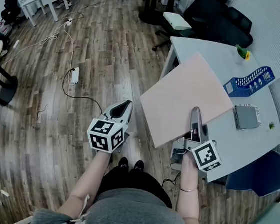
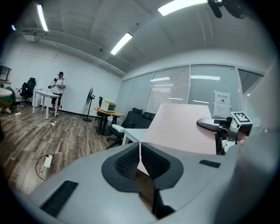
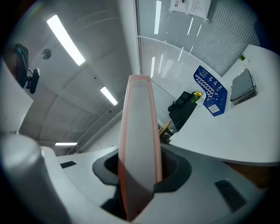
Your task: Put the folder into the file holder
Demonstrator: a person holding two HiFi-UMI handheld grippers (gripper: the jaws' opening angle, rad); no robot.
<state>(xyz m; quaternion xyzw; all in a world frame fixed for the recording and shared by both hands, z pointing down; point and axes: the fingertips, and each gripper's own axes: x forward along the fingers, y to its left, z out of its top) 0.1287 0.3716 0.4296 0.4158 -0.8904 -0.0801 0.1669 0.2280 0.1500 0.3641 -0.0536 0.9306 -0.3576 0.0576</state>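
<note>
Right gripper (image 1: 195, 115) has its fingers clamped on the pink folder's (image 1: 184, 96) near edge, over the counter (image 1: 214, 54). Left gripper (image 1: 124, 107) hangs closed, empty. Best turn the folder upright (it's broad, likely floppy) before reaching the blue file holder (image 1: 249, 82), well apart.

Head camera steeply down over desk (image 1: 222, 53), 2 gripper cameras close along jaws, all sharing folder (image 1: 187, 97).
</note>
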